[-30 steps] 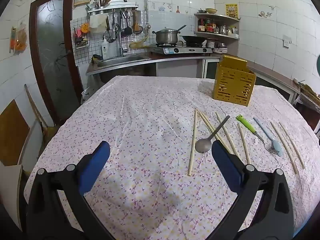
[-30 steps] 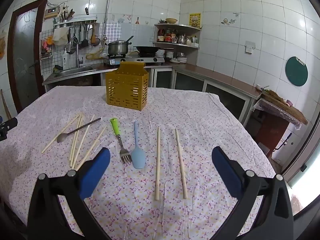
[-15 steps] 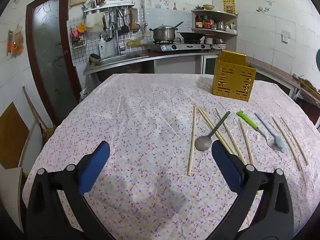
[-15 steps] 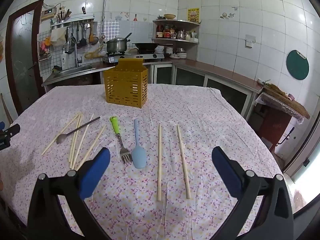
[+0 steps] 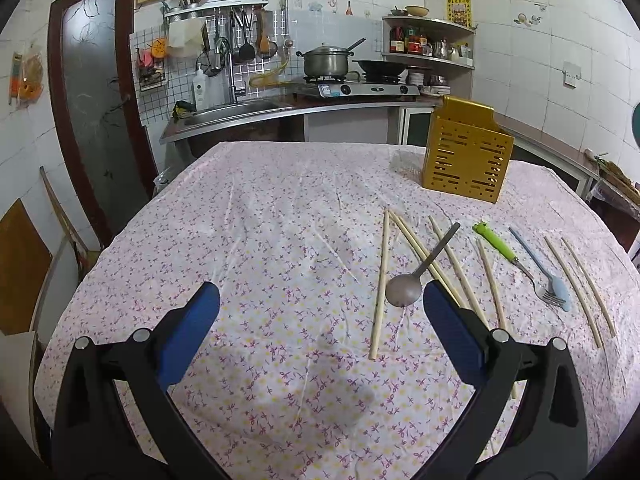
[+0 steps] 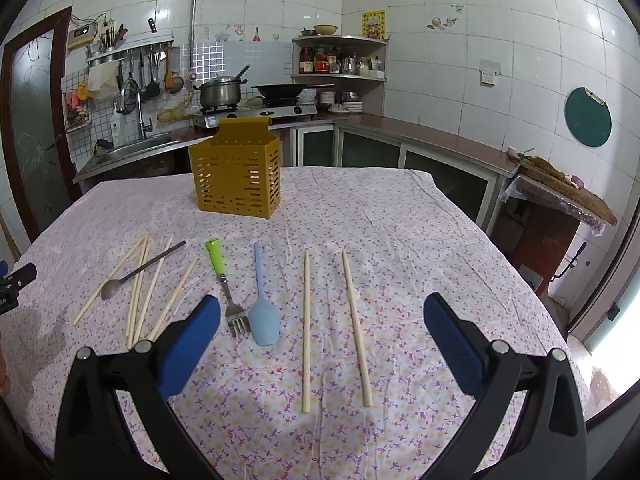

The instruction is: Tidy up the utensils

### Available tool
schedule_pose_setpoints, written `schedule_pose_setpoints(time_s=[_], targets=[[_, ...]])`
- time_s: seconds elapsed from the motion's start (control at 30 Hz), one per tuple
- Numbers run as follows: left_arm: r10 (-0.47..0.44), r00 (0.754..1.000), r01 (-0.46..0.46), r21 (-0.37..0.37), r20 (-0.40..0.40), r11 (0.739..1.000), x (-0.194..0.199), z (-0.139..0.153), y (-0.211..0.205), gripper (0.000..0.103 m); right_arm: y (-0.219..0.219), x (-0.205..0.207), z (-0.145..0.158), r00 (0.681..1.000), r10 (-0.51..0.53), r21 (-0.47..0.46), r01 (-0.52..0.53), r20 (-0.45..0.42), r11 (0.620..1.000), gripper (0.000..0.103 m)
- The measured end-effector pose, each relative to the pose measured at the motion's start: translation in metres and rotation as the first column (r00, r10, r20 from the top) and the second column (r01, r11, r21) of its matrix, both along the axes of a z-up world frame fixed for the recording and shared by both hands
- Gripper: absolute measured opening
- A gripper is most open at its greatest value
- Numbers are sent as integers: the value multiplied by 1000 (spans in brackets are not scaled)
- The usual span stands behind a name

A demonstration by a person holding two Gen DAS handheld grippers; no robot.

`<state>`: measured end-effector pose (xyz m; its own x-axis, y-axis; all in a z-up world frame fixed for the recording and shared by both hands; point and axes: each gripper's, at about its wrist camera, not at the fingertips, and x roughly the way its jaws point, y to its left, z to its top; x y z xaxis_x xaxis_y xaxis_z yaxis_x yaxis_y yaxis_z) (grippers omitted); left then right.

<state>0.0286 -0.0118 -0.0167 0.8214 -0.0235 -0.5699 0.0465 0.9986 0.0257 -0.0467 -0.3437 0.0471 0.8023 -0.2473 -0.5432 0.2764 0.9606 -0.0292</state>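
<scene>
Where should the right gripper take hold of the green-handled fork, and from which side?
Grip the green-handled fork by its thick green grip, coming down from above with the jaws across it. It lies flat on the tablecloth, tines toward the right gripper, close beside the blue spatula; the far handle end has more room.

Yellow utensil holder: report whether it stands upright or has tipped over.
Upright. The yellow utensil holder rests flat on the tablecloth, open top facing up.
</scene>
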Motion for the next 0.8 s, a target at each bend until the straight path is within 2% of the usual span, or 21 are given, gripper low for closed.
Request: schedule_pose_setpoints(time_s=[0.4, 0.8], targets=[[13, 1000, -13, 13, -11, 1000, 10, 0, 0, 98, -7, 6, 1, 1000, -4, 8, 4, -5, 1000, 99], [-4, 1000, 4, -3, -14, 1000, 6, 0, 1, 98, 2, 7, 2, 1000, 6, -16, -6, -8, 1000, 99]])
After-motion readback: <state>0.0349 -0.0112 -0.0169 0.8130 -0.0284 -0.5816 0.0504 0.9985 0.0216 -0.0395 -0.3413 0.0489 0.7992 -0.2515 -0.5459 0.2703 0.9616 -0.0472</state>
